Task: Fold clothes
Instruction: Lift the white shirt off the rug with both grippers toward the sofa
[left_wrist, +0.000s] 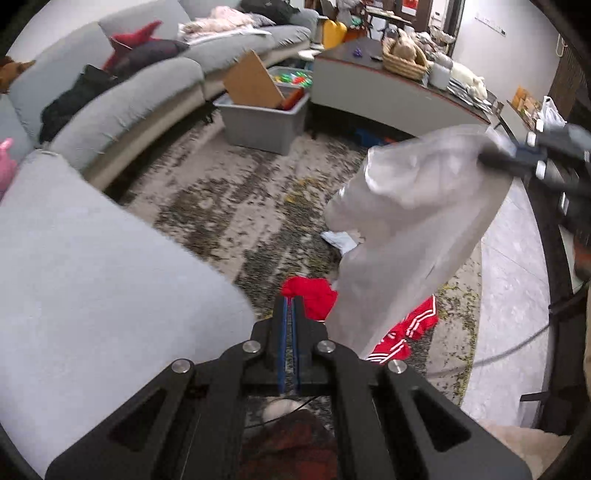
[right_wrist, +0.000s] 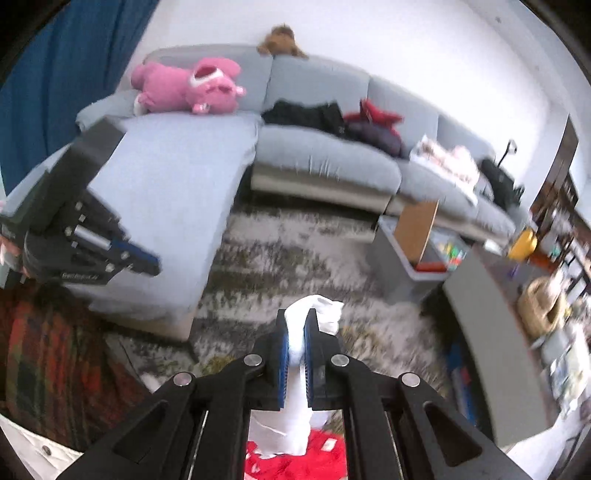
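— Where is the white garment (left_wrist: 417, 225)?
— Hanging in the air above the red clothes (left_wrist: 406, 328) on the rug (left_wrist: 229, 206), its top corner pinched in the right claw (right_wrist: 298, 332).
— And the left claw (left_wrist: 290, 306)?
— Pressed together, gripping nothing, just beside the garment and above the red clothes.

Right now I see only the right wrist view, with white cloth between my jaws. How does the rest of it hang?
Observer: In the left wrist view, the white garment hangs loose from the right gripper, bunched, not spread.
Operator: Does the left gripper hold any of it?
Observer: No. The left gripper is shut and empty, beside the garment's lower end.
Operator: What lies below?
Observer: Red striped clothes on the rug.
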